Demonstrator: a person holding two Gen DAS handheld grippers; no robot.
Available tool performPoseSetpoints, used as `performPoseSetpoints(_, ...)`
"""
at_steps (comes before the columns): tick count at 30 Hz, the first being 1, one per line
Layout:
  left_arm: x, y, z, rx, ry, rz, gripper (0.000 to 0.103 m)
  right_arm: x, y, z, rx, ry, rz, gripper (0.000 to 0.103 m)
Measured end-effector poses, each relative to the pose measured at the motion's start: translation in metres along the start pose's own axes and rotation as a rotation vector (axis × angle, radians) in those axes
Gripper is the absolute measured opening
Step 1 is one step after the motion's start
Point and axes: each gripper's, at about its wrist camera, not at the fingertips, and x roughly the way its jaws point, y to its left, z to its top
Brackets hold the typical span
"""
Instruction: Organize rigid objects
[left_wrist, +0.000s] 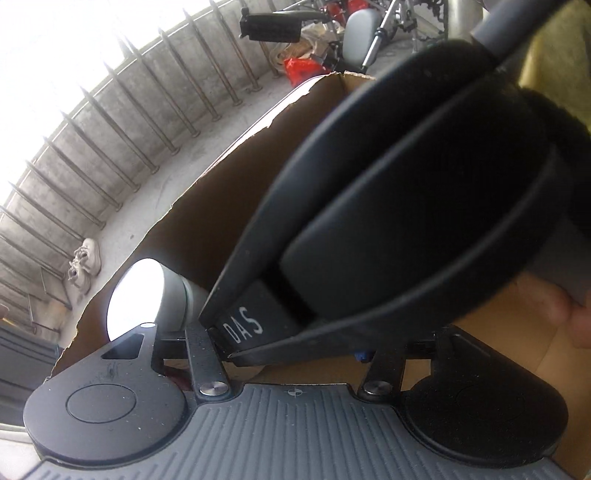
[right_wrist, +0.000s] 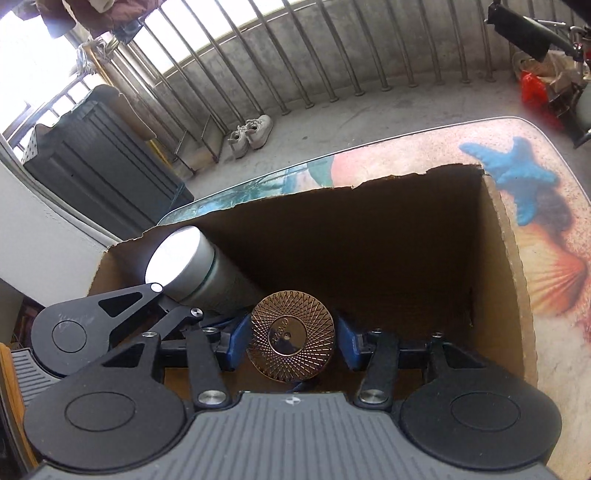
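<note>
Bronze-patterned lid sits low in the cardboard box, lower centre of the right wrist view, closely flanked by the right gripper's blue pads; whether they pinch it cannot be told. Its face points at the lens, so any long axis likely runs down into the box, with the body hidden. It is best lowered level until it rests, clear of the silver flask leaning at left, then released. The left gripper's fingers are hidden, so its state cannot be told.

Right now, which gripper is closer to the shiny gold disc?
Right. The gold disc sits between the jaws of the right gripper, inside the cardboard box; the left gripper is farther off, by the silver cylinder.
</note>
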Motion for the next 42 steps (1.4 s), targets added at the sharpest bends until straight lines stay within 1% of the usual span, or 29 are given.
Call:
performPoseSetpoints(2,-0.002,-0.003,-0.003,0.026,0.002,0.015,0.056,0.001,0.0,0.001,-0.001,0.006,0.007,0.053)
performPoseSetpoints(4,-0.009,-0.01,-0.006,0.085,-0.016,0.055,0.056,-0.001,0.0,-0.001,0.0,-0.003,0.01,0.053)
performPoseSetpoints(6,-0.018,-0.013,-0.009,0.097,-0.028,0.054,0.058,-0.003,0.0,-0.001,-0.007,-0.012,0.012,0.053)
performPoseSetpoints(8,-0.025,-0.015,-0.013,0.111,-0.03,0.053,0.057,-0.004,-0.001,-0.001,-0.013,-0.013,0.01,0.053)
performPoseSetpoints(10,-0.028,-0.019,-0.017,0.141,-0.041,0.06,0.05,-0.004,0.001,-0.002,-0.016,-0.016,0.009,0.053)
performPoseSetpoints(11,-0.028,-0.02,-0.019,0.152,-0.048,0.079,0.041,-0.005,0.001,-0.002,-0.013,-0.022,0.008,0.052)
performPoseSetpoints(12,-0.028,-0.02,-0.02,0.153,-0.049,0.092,0.035,-0.006,0.0,-0.002,-0.007,-0.028,0.003,0.052)
performPoseSetpoints(13,-0.028,-0.019,-0.02,0.14,-0.047,0.092,0.032,-0.006,0.001,-0.002,-0.001,-0.033,0.002,0.052)
performPoseSetpoints(14,-0.026,-0.018,-0.02,0.131,-0.033,0.095,0.024,-0.006,0.002,-0.001,0.003,-0.034,-0.003,0.052)
performPoseSetpoints(15,-0.024,-0.017,-0.02,0.131,-0.02,0.113,0.013,-0.005,0.002,-0.002,0.003,-0.032,-0.005,0.052)
performPoseSetpoints(16,-0.022,-0.017,-0.02,0.133,-0.006,0.129,0.012,-0.005,0.004,-0.001,0.002,-0.031,-0.004,0.052)
performPoseSetpoints(19,-0.019,-0.016,-0.021,0.115,0.026,0.127,0.012,-0.008,0.001,0.0,0.022,-0.049,0.019,0.053)
performPoseSetpoints(22,-0.021,-0.019,-0.022,0.113,0.025,0.125,0.012,-0.005,0.001,0.0,0.03,-0.037,0.039,0.053)
performPoseSetpoints(23,-0.023,-0.02,-0.023,0.117,0.022,0.125,0.012,-0.006,0.001,0.001,0.033,-0.043,0.049,0.051)
performPoseSetpoints(24,-0.026,-0.022,-0.024,0.123,0.016,0.13,0.012,-0.006,0.0,0.002,0.033,-0.043,0.076,0.047)
performPoseSetpoints(27,-0.033,-0.02,-0.025,0.114,0.023,0.126,0.012,-0.004,0.001,0.003,0.044,-0.039,0.111,0.045)
performPoseSetpoints(31,-0.052,-0.023,-0.032,0.145,0.013,0.149,0.013,-0.004,-0.001,0.006,0.056,-0.05,0.123,0.045)
performPoseSetpoints(34,-0.074,-0.026,-0.038,0.14,-0.006,0.153,0.016,-0.01,0.001,0.006,0.051,-0.066,0.134,0.046)
performPoseSetpoints(36,-0.094,-0.028,-0.045,0.119,-0.031,0.151,0.018,-0.019,0.005,0.003,0.031,-0.078,0.136,0.047)
performPoseSetpoints(38,-0.12,-0.034,-0.055,0.1,-0.088,0.13,0.02,-0.032,0.01,0.0,0.005,-0.09,0.132,0.047)
performPoseSetpoints(39,-0.134,-0.037,-0.062,0.076,-0.124,0.117,0.024,-0.039,0.013,-0.003,-0.007,-0.102,0.136,0.047)
performPoseSetpoints(40,-0.146,-0.041,-0.069,0.049,-0.152,0.106,0.026,-0.046,0.016,-0.005,-0.016,-0.11,0.141,0.047)
performPoseSetpoints(42,-0.172,-0.05,-0.085,-0.003,-0.222,0.075,0.035,-0.062,0.021,-0.011,-0.027,-0.126,0.153,0.048)
